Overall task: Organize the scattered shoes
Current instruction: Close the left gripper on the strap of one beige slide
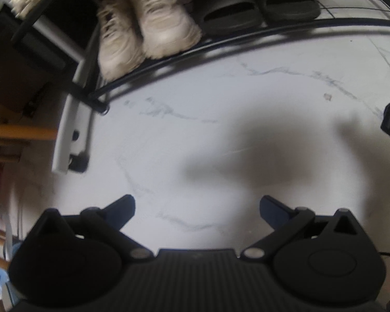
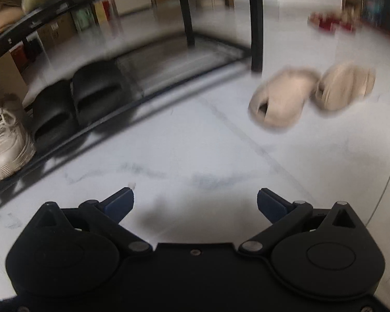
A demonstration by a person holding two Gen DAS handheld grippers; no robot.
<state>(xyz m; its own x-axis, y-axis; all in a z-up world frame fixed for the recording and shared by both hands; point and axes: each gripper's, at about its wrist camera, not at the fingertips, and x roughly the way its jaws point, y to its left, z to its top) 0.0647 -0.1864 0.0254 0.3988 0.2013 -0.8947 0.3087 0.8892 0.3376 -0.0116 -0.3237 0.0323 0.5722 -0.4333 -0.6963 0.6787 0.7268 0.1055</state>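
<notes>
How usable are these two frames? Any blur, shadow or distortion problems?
Left wrist: fisheye bends the rack rail; white sneakers slightly soft; broad shadow on the floor. Right wrist: heavy motion blur smears the beige slippers and background.

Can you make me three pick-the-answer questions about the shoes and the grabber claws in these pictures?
1. Where are the beige soft slippers?
A. on the floor
B. on the rack
C. in a claw

2. What colour are the rubber slide sandals on the black wire shoe rack?
A. red
B. black
C. yellow

3. How is the right gripper?
A. shut on a shoe
B. open, empty
C. out of view

Answers: 1 A, they lie on white tile beside the rack leg. 2 B, both look black. 3 B, its fingers stand apart over bare floor.
</notes>
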